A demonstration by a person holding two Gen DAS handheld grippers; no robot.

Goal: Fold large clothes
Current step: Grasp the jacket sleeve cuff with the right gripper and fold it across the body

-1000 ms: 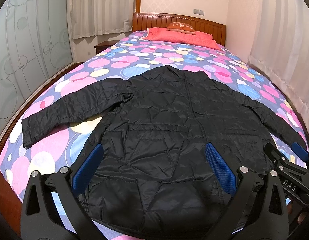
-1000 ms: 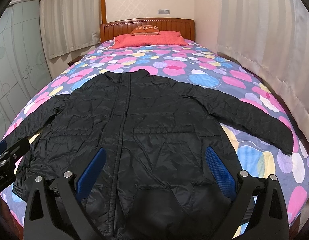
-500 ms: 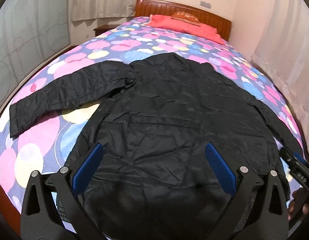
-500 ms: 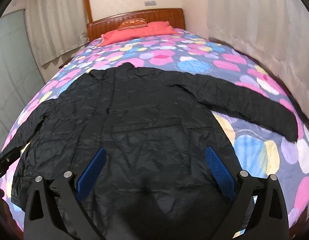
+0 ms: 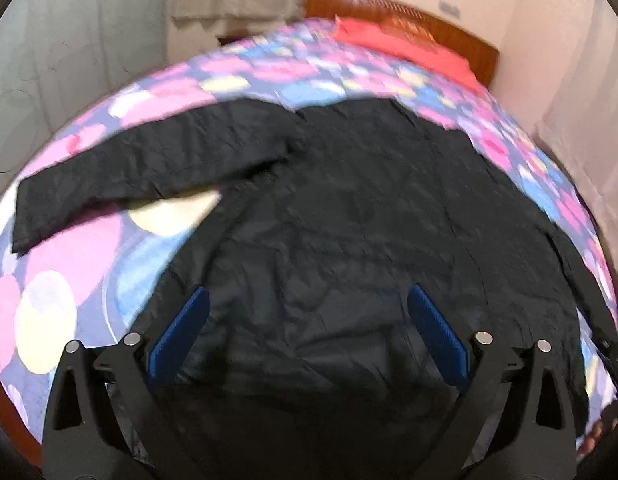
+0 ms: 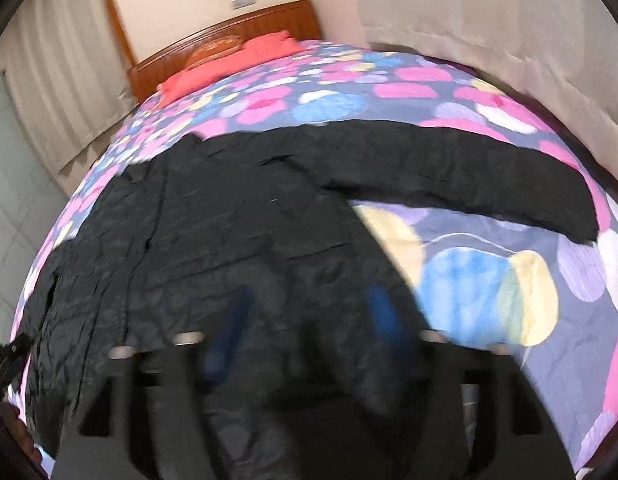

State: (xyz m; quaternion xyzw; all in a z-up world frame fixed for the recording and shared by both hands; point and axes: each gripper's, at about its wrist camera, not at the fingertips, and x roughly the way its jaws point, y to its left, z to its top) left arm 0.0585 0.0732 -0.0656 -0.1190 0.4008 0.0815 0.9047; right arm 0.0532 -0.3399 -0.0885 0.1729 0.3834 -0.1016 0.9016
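Observation:
A large black quilted jacket (image 5: 349, 220) lies spread flat on the bed, sleeves out to both sides; it also shows in the right wrist view (image 6: 237, 240). My left gripper (image 5: 307, 316) is open and empty, hovering over the jacket's lower left part near the hem. My right gripper (image 6: 309, 320) is blurred by motion; its blue pads (image 6: 385, 316) stand apart over the jacket's lower right part, nothing between them. The jacket's left sleeve (image 5: 141, 168) and right sleeve (image 6: 469, 176) lie straight out.
The bed has a flowered cover (image 5: 69, 272) in pink, blue and yellow, a red pillow (image 6: 229, 64) and a wooden headboard (image 5: 409, 16). Curtains (image 6: 489, 32) hang close on the right side. A glass sliding door (image 6: 13, 184) stands left. The bed's wooden edge (image 5: 5, 400) is near.
Both grippers have moved forward and lower over the jacket, the left view swinging left, the right view swinging right. The right gripper's pads look a little closer together. The jacket lies as before.

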